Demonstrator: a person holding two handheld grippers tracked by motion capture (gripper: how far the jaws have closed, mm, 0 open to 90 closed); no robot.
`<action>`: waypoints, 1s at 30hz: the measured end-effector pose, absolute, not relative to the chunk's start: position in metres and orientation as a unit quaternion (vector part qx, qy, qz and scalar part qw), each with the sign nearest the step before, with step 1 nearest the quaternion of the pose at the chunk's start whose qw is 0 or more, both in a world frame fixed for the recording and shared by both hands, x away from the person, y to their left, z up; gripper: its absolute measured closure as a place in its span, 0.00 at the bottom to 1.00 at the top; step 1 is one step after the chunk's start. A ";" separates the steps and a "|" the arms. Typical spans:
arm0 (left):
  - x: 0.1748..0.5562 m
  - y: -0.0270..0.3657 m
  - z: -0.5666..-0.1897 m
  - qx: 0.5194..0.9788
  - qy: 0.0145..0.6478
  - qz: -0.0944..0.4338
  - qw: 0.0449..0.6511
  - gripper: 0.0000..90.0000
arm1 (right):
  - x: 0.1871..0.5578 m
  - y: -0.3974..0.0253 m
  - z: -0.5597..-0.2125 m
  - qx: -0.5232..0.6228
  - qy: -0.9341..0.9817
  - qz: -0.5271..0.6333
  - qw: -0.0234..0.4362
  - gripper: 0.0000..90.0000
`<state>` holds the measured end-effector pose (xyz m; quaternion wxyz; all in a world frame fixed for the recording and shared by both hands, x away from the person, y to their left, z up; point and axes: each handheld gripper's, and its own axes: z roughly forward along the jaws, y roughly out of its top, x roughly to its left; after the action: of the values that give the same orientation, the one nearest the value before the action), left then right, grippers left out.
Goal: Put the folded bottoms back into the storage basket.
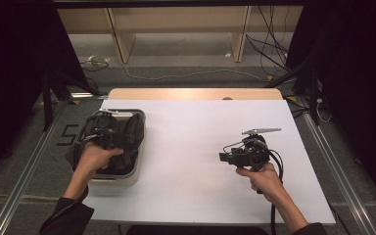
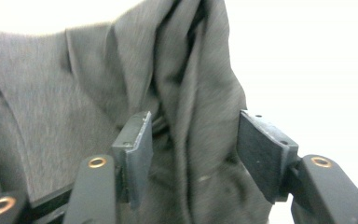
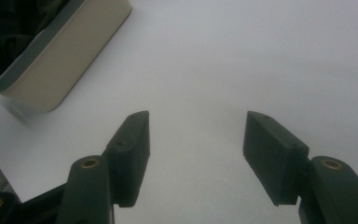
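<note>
A beige bin (image 1: 122,179) with a grey rim stands at the table's left side, holding crumpled dark grey cloth (image 1: 133,128). My left gripper (image 1: 110,136) hangs over the bin, just above the cloth. In the left gripper view the cloth (image 2: 74,93) is close up, and my left gripper (image 2: 193,126) is open with a raised fold between its jaws, neither pad pressing on it. My right gripper (image 1: 223,157) is held above the bare white table at the right, pointing left. It stands open (image 3: 196,123) with nothing between its fingers, and the bin (image 3: 70,51) shows at the upper left.
The white table top (image 1: 200,142) stretches bare between bin and right gripper. A wooden strip (image 1: 191,94) borders its far edge. Beyond are wooden frame legs (image 1: 120,41) and loose cables (image 1: 269,51) on the floor. Metal rails (image 1: 24,171) run along both sides.
</note>
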<state>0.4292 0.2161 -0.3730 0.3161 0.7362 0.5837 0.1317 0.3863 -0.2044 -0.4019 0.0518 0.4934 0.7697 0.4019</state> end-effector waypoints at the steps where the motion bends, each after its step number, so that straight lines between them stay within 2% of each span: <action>1: 0.429 0.214 -0.371 0.736 0.581 0.136 0.319 0.52 | 0.386 -0.205 -0.402 0.494 0.769 0.402 0.052 0.47; 3: 0.429 0.211 -0.370 0.737 0.577 0.137 0.324 0.55 | 0.386 -0.205 -0.401 0.495 0.769 0.403 0.051 0.47; 7: 0.435 0.206 -0.374 0.734 0.581 0.136 0.325 0.73 | 0.386 -0.205 -0.402 0.494 0.768 0.404 0.050 0.47; 10: 0.447 0.202 -0.391 0.733 0.594 0.135 0.303 0.84 | 0.386 -0.205 -0.402 0.495 0.769 0.403 0.049 0.47; 13: 0.453 0.201 -0.404 0.732 0.607 0.136 0.280 0.91 | 0.386 -0.206 -0.402 0.495 0.768 0.403 0.050 0.47; 17: 0.459 0.199 -0.418 0.730 0.617 0.130 0.265 0.92 | 0.386 -0.205 -0.403 0.495 0.769 0.401 0.049 0.47; 23: 0.459 0.202 -0.419 0.723 0.621 0.122 0.278 0.92 | 0.386 -0.202 -0.405 0.492 0.773 0.399 0.047 0.47; 30: 0.455 0.206 -0.412 0.721 0.617 0.121 0.291 0.85 | 0.387 -0.204 -0.404 0.489 0.769 0.408 0.047 0.46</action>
<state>0.4551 0.2062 -0.4121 0.2913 0.7206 0.6174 0.1213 0.3865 -0.2043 -0.4040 0.0471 0.4890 0.7693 0.4085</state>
